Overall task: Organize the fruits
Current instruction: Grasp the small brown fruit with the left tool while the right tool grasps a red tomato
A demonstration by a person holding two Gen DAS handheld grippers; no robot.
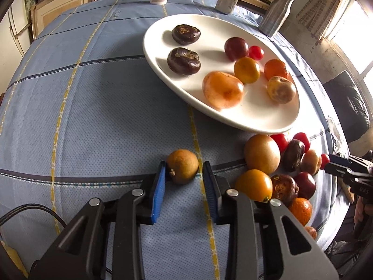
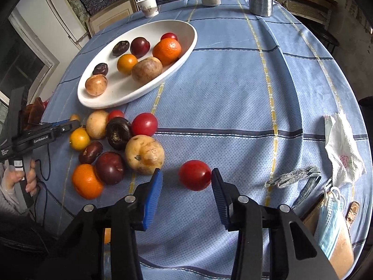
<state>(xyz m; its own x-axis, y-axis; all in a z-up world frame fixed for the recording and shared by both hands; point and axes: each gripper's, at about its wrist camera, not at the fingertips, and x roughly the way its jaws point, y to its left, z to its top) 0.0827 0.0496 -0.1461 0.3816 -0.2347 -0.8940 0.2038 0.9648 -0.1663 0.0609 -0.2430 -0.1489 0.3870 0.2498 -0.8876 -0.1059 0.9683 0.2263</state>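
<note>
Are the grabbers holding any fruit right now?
No. The left gripper is open around a brown fruit, and the right gripper is open around a red fruit. Neither is squeezed shut yet.

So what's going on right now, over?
Left hand-held gripper open around a brown fruit. Right hand-held gripper open around a red tomato. Plate half filled, path clear.

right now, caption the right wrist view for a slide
Open right gripper brackets a red tomato on the tablecloth.
</note>
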